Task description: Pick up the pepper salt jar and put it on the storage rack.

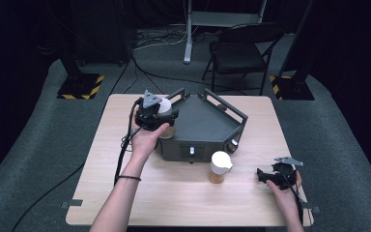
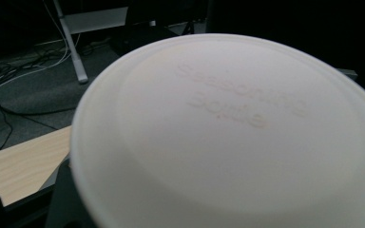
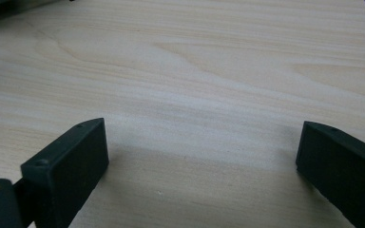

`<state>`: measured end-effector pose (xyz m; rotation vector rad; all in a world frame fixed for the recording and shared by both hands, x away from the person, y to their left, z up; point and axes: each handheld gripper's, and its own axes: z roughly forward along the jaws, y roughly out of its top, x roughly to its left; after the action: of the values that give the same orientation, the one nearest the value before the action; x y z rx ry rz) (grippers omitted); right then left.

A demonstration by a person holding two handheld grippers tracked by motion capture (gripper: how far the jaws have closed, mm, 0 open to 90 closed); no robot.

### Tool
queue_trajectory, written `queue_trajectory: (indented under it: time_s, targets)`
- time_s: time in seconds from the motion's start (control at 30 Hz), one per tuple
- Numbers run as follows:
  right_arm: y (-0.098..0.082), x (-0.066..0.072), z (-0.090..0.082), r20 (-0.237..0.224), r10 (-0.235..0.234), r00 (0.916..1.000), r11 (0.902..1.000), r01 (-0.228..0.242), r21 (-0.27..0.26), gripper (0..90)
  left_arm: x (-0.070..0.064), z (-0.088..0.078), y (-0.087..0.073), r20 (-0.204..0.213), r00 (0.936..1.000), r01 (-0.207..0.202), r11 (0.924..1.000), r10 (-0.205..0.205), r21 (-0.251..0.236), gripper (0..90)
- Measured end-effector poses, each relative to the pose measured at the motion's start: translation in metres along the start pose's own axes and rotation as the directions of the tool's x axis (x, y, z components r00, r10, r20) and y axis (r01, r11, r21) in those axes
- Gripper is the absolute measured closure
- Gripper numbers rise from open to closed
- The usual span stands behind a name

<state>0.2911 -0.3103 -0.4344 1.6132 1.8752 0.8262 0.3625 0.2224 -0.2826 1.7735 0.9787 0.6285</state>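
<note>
the left gripper (image 1: pixel 160 116) is at the left edge of the dark grey tray (image 1: pixel 207 125) on the tabletop (image 1: pixel 174 193), closed on a seasoning bottle (image 1: pixel 164 107) with a white lid and an amber body. in the left gripper view the white lid (image 2: pixel 228 137) sits very close to the camera, its raised lettering blurred, with the wood of the tabletop and the tray's dark edge at the lower left. whether the bottle rests on anything or hangs clear, i cannot tell.

a second seasoning bottle (image 1: pixel 220 167), same white lid and amber body, stands upright on the tabletop just in front of the tray, free of both grippers.

the right gripper (image 1: pixel 265 174) rests low at the right front part of the tabletop, well apart from both bottles. in the right gripper view its jaws stand wide apart with nothing but bare wood between them.
</note>
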Motion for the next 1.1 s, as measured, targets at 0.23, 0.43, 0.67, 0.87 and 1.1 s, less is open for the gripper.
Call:
queue_trajectory:
  time_s: [0.23, 0.43, 0.67, 0.87, 1.1]
  targets:
    - [0.000, 0.000, 0.000, 0.000, 0.000, 1.0000, 1.0000, 0.000, 0.000, 2.6, -0.001, 0.019, 0.008, -0.014, 0.9998, 0.011, 0.9996, -0.011, 0.027, 36.8]
    - [0.000, 0.000, 0.000, -0.001, -0.001, 1.0000, 1.0000, 0.001, 0.001, 2.5, -0.002, 0.030, 0.010, -0.023, 0.9996, 0.021, 0.9987, -0.020, 0.046, 36.7]
    - [0.000, 0.000, 0.000, -0.001, -0.001, 1.0000, 1.0000, 0.001, 0.001, 2.5, -0.003, 0.040, 0.010, -0.033, 0.9991, 0.031, 0.9970, -0.028, 0.070, 36.2]
    - [0.000, 0.000, 0.000, -0.001, -0.001, 1.0000, 1.0000, 0.001, 0.001, 2.5, -0.003, 0.041, 0.011, -0.031, 0.9990, 0.033, 0.9968, -0.031, 0.073, 36.1]
    - [0.000, 0.000, 0.000, -0.001, -0.001, 1.0000, 1.0000, 0.001, 0.001, 2.4, 0.004, 0.038, 0.016, -0.015, 0.9988, 0.047, 0.9947, -0.046, 0.092, 28.6]
